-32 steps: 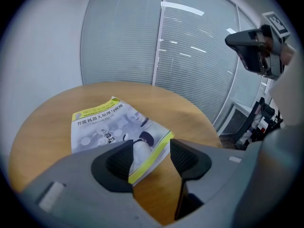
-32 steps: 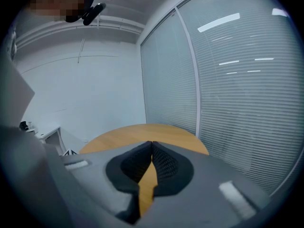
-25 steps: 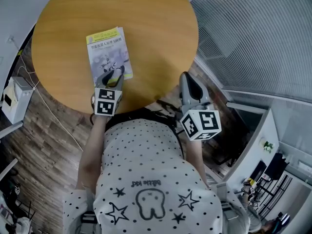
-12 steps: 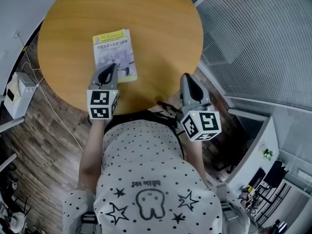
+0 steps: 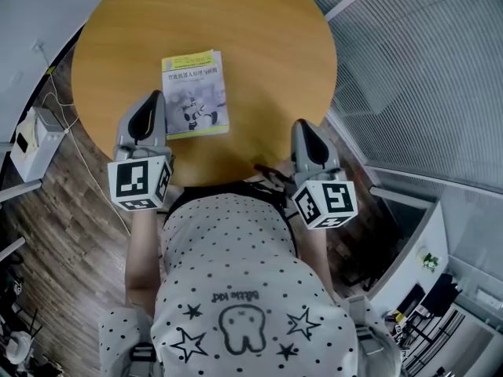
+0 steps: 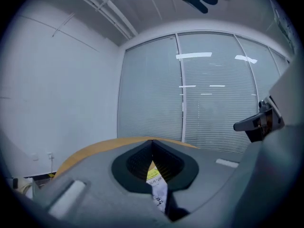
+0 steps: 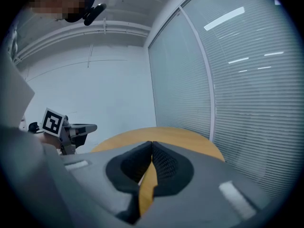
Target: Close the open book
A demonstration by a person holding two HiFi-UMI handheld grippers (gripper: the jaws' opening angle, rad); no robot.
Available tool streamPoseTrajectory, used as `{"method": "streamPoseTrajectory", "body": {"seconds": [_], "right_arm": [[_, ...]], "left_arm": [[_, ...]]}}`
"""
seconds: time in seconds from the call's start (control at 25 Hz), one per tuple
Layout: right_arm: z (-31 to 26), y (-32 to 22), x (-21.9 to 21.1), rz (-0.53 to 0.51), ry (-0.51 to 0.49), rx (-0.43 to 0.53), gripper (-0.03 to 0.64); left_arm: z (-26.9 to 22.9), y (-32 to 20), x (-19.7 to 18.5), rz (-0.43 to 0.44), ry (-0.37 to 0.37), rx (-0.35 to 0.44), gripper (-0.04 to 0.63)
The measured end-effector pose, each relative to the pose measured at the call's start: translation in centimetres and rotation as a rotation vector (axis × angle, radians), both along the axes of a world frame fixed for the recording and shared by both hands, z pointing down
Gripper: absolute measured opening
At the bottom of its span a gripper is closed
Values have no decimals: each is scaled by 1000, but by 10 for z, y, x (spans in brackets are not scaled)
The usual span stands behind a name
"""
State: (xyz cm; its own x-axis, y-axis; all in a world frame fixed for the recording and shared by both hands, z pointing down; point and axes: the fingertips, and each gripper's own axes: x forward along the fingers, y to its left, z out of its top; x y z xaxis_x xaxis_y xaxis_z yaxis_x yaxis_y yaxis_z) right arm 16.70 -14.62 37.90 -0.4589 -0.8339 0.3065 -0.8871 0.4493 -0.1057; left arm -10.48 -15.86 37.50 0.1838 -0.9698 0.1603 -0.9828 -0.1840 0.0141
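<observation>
On the round worktop (image 5: pixel 259 22), book (image 5: pixel 195 93) laid closed, cover up, left tongs (image 5: pixel 152 100) pressed together, empty, just beside it, right tongs (image 5: pixel 303 126) also closed, empty, at near rim

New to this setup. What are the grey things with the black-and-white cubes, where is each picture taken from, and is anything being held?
There is no robot here. A person holds a two-jaw gripper in each hand, and the marker cubes are part of those grippers. The head view comes from a camera on the person's head, looking steeply down. The two gripper views come from cameras riding on each gripper, looking along its jaws. One book lies on the round wooden table, closed and cover up. The left gripper is beside the book's left edge, and the right gripper is by the table's near edge. Both have their jaws together and hold nothing.
</observation>
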Motion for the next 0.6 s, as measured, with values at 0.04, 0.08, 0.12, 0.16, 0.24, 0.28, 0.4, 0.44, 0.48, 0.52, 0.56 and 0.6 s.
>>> {"method": "streamPoseTrajectory", "body": {"seconds": [0.04,0.08,0.12,0.16,0.24,0.28,0.4,0.44,0.48,0.52,0.56,0.6], "right_arm": [[-1,-1,-2,-6,-1,1,5],[-1,-2,-3,-12,-2,2,5],[0,-4,-5,-17,-4,1,5],[0,-7,-8,-22,-5,0,5],[1,-12,-12,-32,-10,0,5],[0,-12,-13,-37,-12,3,5],[-6,-11,-16,-56,-16,15,5],[-8,-10,-17,-63,-17,21,5],[-10,-10,-18,-70,-16,26,5],[-12,-10,-19,-75,-15,31,5],[-14,-10,-20,-80,-13,35,5],[-15,-9,-21,-84,-12,37,5]], "left_arm": [[-5,3,-5,-10,7,10,9],[-10,6,-9,-19,14,19,9],[-14,8,-13,-24,19,28,9],[-17,10,-17,-26,21,35,9],[-18,13,-21,-23,20,39,9],[-17,17,-23,-21,21,39,9],[-23,31,-25,-28,26,44,9],[-26,35,-26,-33,23,48,9],[-29,39,-26,-37,22,53,9],[-31,43,-27,-42,23,55,9],[-32,46,-28,-46,26,53,9],[-32,50,-29,-49,29,49,9]]}}
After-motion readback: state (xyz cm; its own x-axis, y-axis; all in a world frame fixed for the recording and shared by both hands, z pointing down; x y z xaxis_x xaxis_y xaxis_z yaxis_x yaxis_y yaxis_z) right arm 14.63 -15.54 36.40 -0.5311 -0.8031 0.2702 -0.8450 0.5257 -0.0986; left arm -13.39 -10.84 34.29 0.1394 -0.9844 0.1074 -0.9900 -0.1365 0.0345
